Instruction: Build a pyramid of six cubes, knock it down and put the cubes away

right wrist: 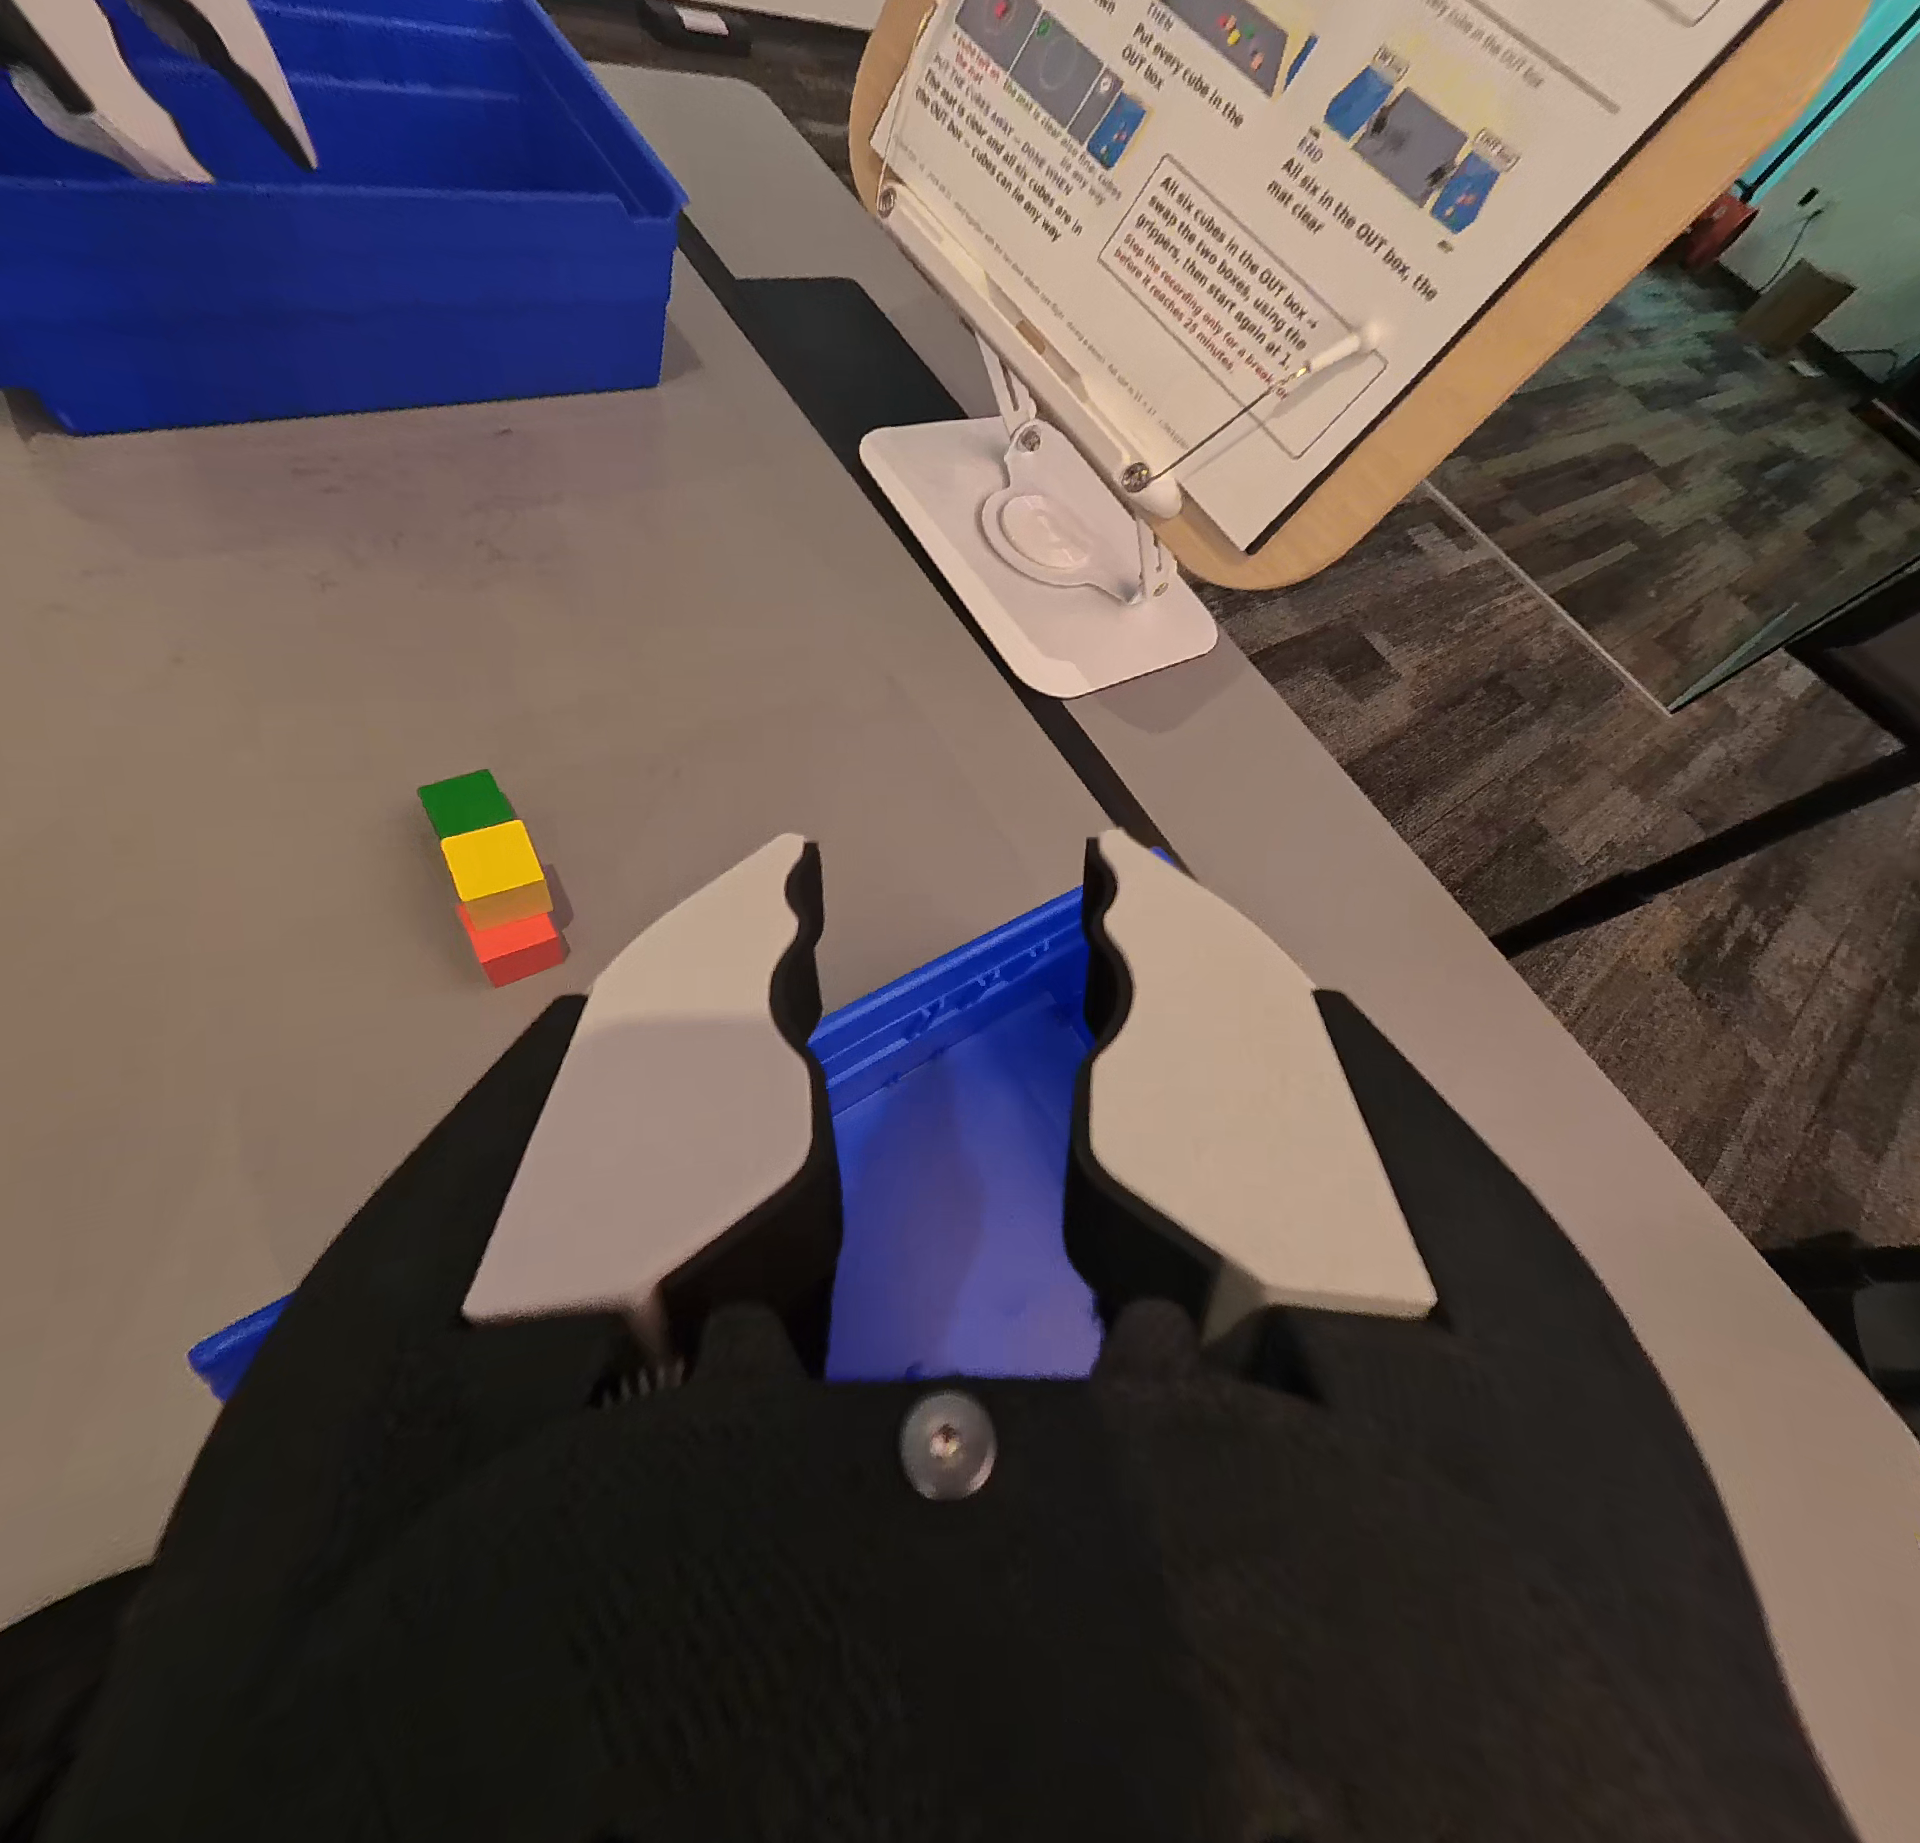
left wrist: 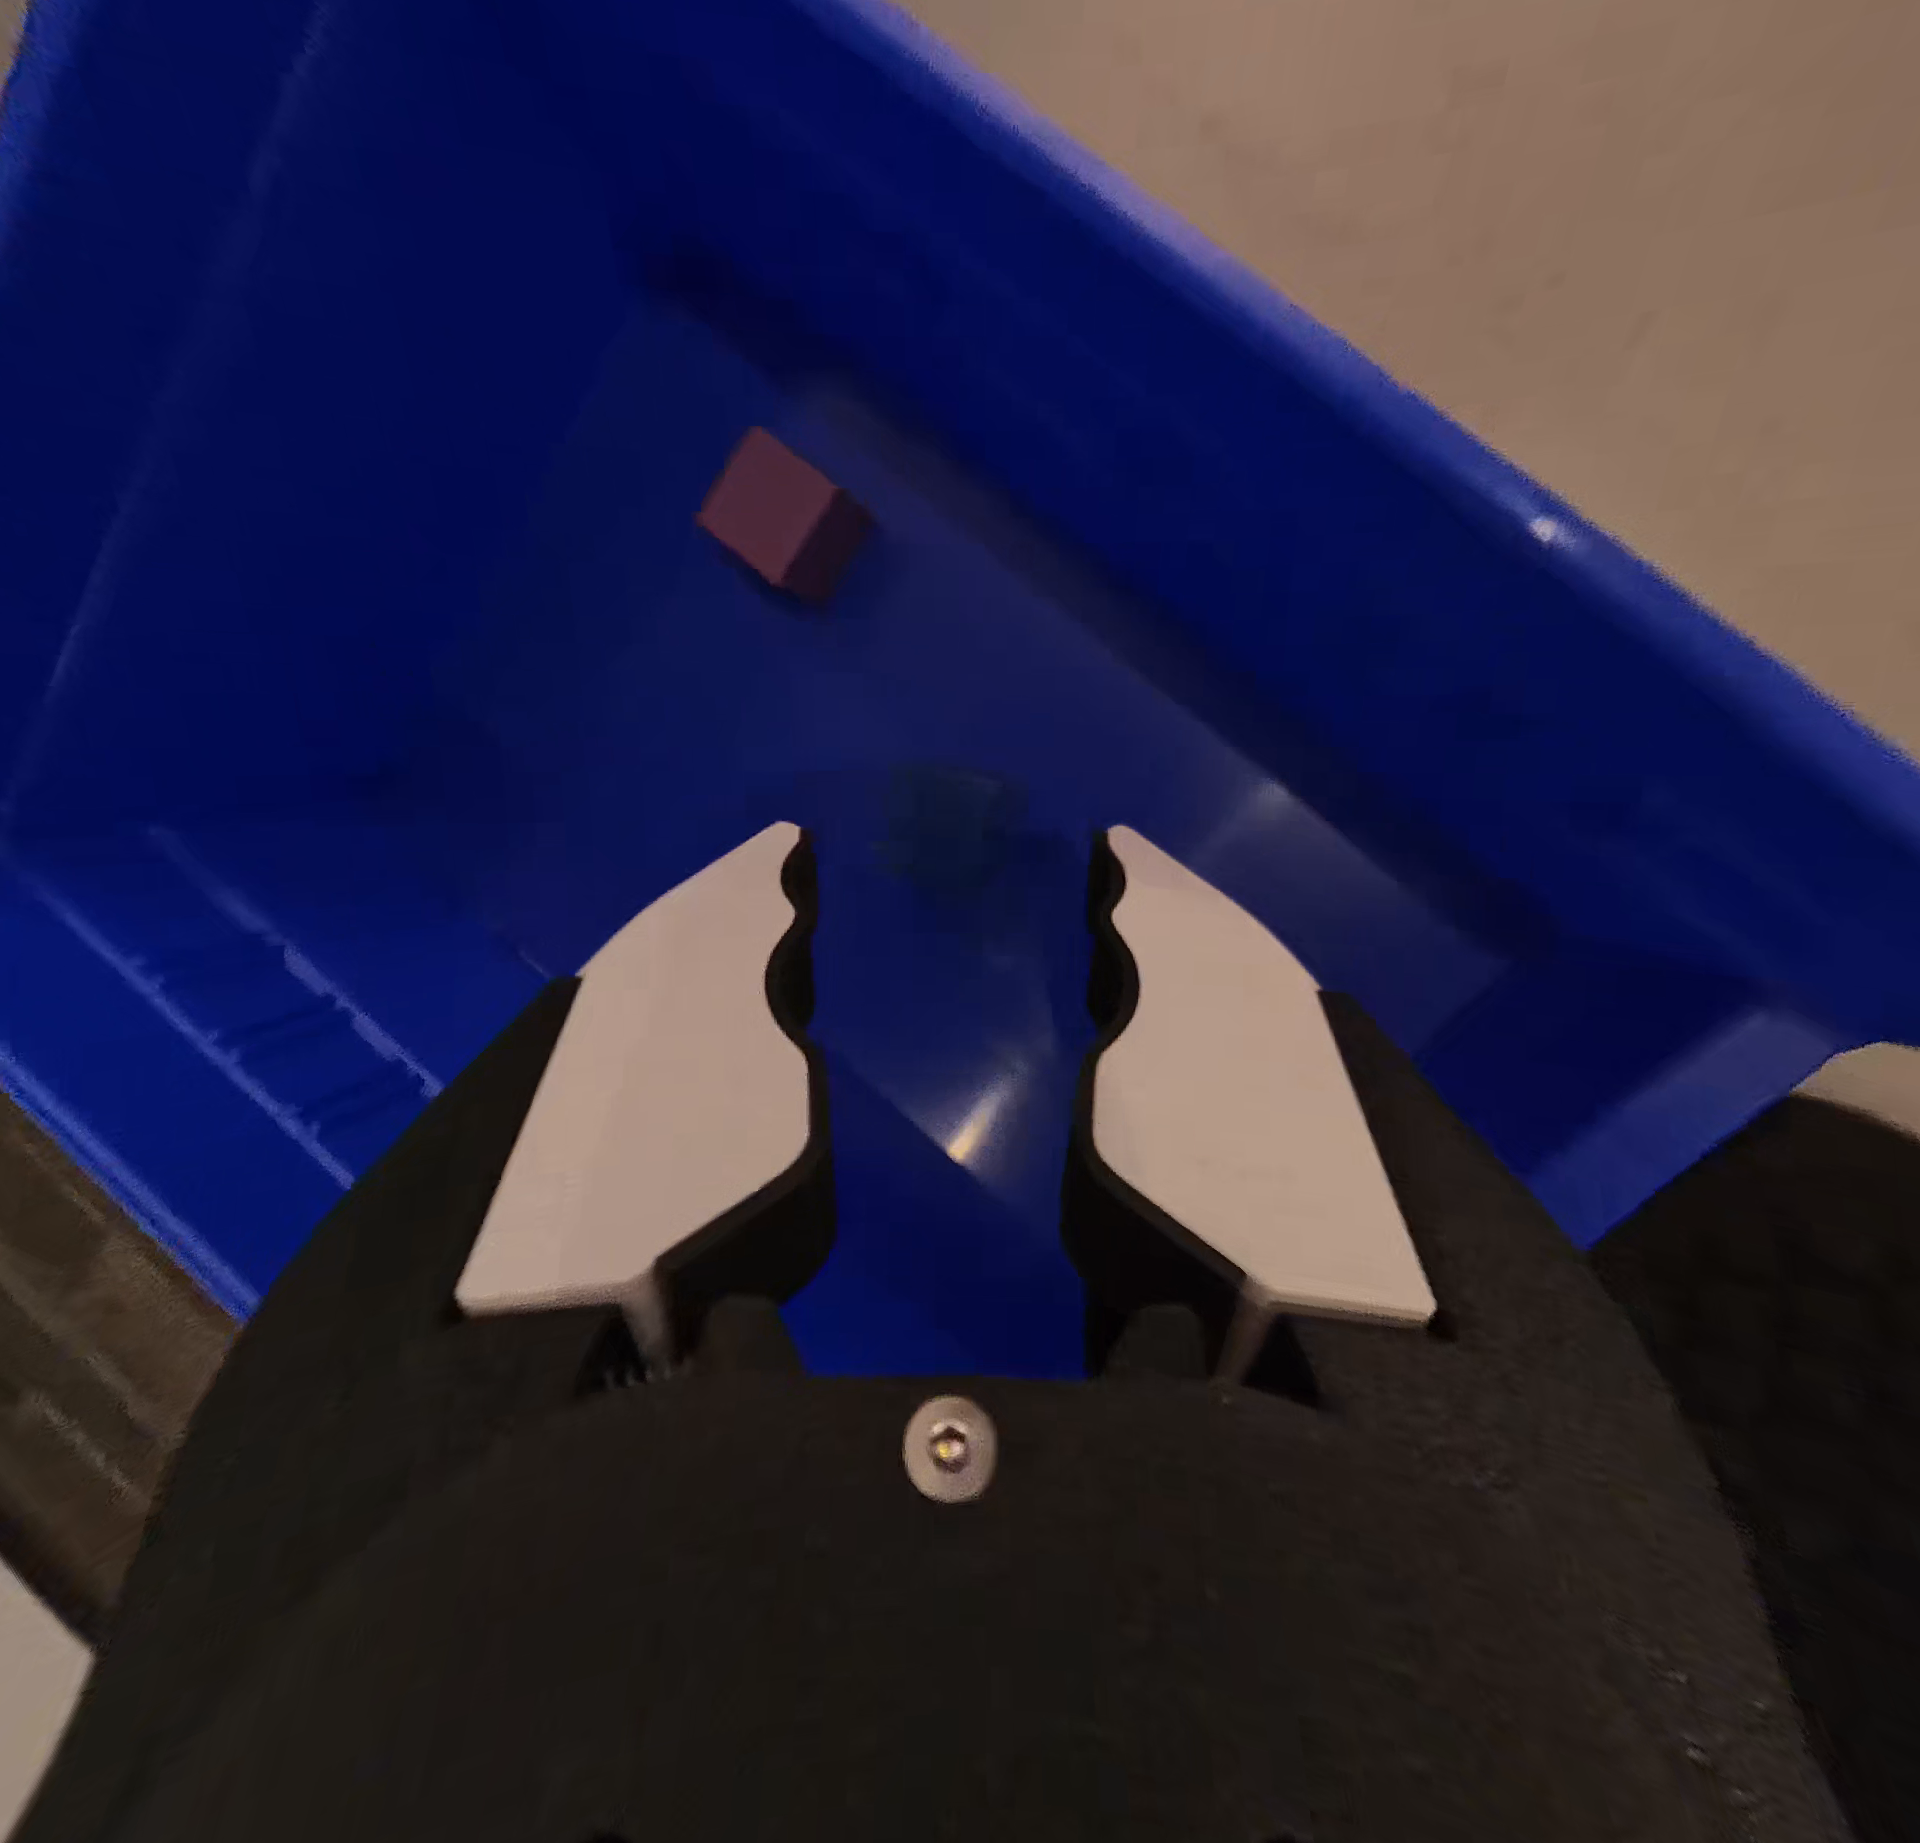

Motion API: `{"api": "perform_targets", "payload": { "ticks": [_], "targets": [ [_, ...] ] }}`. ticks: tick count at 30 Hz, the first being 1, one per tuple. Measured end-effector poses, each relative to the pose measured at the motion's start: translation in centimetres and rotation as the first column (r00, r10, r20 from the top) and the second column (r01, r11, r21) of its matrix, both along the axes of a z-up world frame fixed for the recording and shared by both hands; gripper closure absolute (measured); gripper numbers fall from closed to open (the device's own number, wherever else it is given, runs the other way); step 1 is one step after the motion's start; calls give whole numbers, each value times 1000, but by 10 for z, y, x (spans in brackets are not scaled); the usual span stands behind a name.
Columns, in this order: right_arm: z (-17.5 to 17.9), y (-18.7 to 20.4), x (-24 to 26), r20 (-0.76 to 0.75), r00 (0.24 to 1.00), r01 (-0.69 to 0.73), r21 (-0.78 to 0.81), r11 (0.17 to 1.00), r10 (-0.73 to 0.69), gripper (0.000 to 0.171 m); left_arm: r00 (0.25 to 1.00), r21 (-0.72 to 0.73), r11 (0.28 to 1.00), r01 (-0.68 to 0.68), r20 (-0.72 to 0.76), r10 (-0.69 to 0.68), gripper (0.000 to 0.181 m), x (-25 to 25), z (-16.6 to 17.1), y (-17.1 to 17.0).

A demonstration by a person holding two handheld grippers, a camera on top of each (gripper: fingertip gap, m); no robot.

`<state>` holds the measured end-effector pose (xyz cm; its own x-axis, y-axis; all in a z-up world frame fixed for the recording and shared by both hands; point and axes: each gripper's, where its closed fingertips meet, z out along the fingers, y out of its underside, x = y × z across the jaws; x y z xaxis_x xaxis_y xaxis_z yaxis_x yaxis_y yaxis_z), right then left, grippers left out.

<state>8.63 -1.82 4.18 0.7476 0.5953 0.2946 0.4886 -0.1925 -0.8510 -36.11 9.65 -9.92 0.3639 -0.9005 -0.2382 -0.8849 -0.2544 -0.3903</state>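
Left gripper (left wrist: 945, 848) over the far blue bin (left wrist: 1247, 359), fingers apart, gripping nothing. Purple cube (left wrist: 781, 517) on the bin floor at 11 o'clock of the fingertips; a blurred dark cube (left wrist: 940, 822) just past them. Right gripper (right wrist: 945, 858) fingers apart, nothing held, above the near blue bin (right wrist: 966, 1014). Green cube (right wrist: 462, 799), yellow cube (right wrist: 491, 858), red cube (right wrist: 511, 943) touching in a row on the tabletop (right wrist: 312, 598), at 9 o'clock of the right fingertips. Instruction board (right wrist: 1299, 183) on a white stand at 1 o'clock.

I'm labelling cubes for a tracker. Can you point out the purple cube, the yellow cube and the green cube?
purple cube (left wrist: 781, 517): left wrist view, its lit top face.
yellow cube (right wrist: 491, 858): right wrist view, its top face.
green cube (right wrist: 463, 801): right wrist view, its top face.
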Motion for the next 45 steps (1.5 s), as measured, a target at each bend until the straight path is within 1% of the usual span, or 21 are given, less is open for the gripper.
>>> {"api": "perform_targets", "payload": {
  "ticks": [3, 7, 9, 12, 14, 17, 19, 20, 21, 23, 24, 26, 28, 29, 31, 33, 34, 36, 39, 42, 45],
  "targets": [
    [-6, 3, -1, 9, 1000, 1, -21, 1000, -1, 122, 999, -14, 999, 46, -22, -46, 130, -4, -9, 3],
    [-11, 5, -3, 18, 1000, 2, -37, 999, -1, 122, 998, -65, 996, 58, -30, -60, 130, -6, -20, 8],
    [-14, 6, -5, 17, 1000, -1, -45, 999, 2, 122, 997, -94, 994, 50, -46, -55, 136, -7, -27, 8],
    [-21, 8, -6, 30, 1000, -5, -68, 998, 7, 122, 996, -104, 993, 54, -59, -60, 140, -3, -36, 9],
    [-24, 8, -5, 43, 999, 1, -79, 997, 2, 122, 995, -107, 993, 43, -84, -52, 152, -5, -42, 11],
    [-22, 7, -4, 36, 999, -1, -74, 997, 4, 122, 996, -114, 993, 33, -81, -42, 153, -6, -36, 11],
    [-19, 6, -4, 27, 1000, -2, -64, 998, 4, 123, 994, -46, 999, 15, -104, -20, 153, -12, -19, 17],
    [-17, 5, -3, 23, 1000, -3, -58, 998, 4, 123, 994, 7, 1000, -4, -106, 5, 153, -14, -3, 22],
    [-15, 5, -2, 18, 1000, -1, -51, 999, 2, 123, 995, 54, 998, -26, -91, 31, 153, -15, 17, 25],
    [-10, 3, -2, 10, 1000, -2, -38, 999, 3, 123, 998, 164, 985, -57, -12, 60, 153, -5, 66, 29],
    [-8, 3, -2, 7, 1000, -4, -29, 1000, 4, 123, 998, 195, 979, -53, 39, 46, 153, 6, 90, 25],
    [-3, 1, -4, 4, 1000, -11, -16, 1000, 11, 123, 990, 187, 981, 41, 125, -65, 153, 46, 124, -4],
    [1, -1, -8, 4, 1000, -23, -4, 1000, 23, 123, 963, 198, 963, 183, 160, -216, 153, 96, 139, -40],
    [2, -2, -10, 5, 1000, -29, 1, 1000, 29, 123, 939, 182, 945, 272, 165, -302, 154, 123, 137, -63],
    [4, -4, -15, 6, 999, -45, 6, 999, 45, 123, 885, 151, 897, 415, 161, -437, 154, 172, 120, -101],
    [4, -6, -17, 6, 999, -53, 5, 999, 53, 123, 841, 115, 851, 512, 135, -524, 154, 213, 89, -127],
    [4, -7, -18, 8, 998, -57, 2, 998, 57, 123, 824, 98, 832, 546, 114, -555, 154, 230, 72, -134],
    [3, -8, -18, 7, 998, -61, 1, 998, 61, 123, 802, 56, 806, 590, 72, -593, 154, 256, 41, -141],
    [5, -11, -16, -7, 998, -64, 5, 998, 64, 123, 795, -16, 795, 606, 57, -604, 154, 279, 11, -143],
    [7, -12, -13, -13, 998, -62, 11, 998, 62, 123, 798, -45, 797, 603, 26, -602, 154, 288, -5, -136],
    [9, -14, -13, -19, 998, -67, 16, 998, 67, 123, 793, -81, 789, 609, 43, -608, 154, 296, -10, -137]
  ]
}}
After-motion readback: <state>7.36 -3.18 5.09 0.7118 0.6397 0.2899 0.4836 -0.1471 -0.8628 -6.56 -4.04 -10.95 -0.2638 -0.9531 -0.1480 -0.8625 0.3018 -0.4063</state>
